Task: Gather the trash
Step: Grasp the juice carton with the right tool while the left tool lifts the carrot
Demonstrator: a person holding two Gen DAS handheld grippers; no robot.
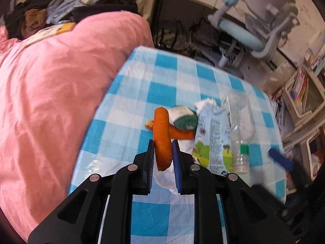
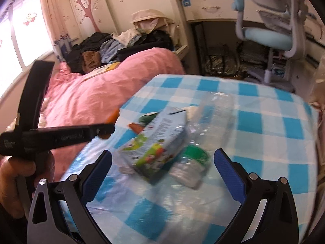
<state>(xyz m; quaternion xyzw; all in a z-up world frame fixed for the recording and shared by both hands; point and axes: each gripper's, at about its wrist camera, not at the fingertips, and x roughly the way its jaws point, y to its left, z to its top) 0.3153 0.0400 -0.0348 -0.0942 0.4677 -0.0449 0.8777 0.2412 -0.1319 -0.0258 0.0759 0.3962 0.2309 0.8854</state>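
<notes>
Between the pads of the left claw [image 1: 163, 152] stands an orange peel strip [image 1: 161, 136], pinched at its lower half, its long axis running upright and away along the fingers. It looks lifted clear of the worktop [image 1: 162, 93], though the blur leaves that uncertain.

Ahead and a little to the right of that claw lies what remains to be collected: a second bit of orange peel [image 1: 179, 134] touching a crumpled green-and-white wrapper [image 1: 183, 118], then a squashed drink carton [image 1: 211, 134], then a clear plastic bottle [image 1: 240, 138] with a green neck ring, its long axis pointing roughly toward the camera.

From the right wrist, the right claw [image 2: 162, 163] is spread wide and holds nothing. The carton [image 2: 156, 144] sits just in front of its gap, lying slantwise across it, with the bottle [image 2: 203, 134] beside it. So the right hand is the nearer one for carton and bottle. The next grasp probably calls for turning the wrist to meet the carton's narrow side.

A blue-and-white checked cloth covers the worktop. A pink bedcover [image 1: 56, 93] lies beside it on the left, with piled clothes [image 1: 61, 10] behind. Across the room a blue-cushioned chair [image 2: 268, 32] stands before a desk.
</notes>
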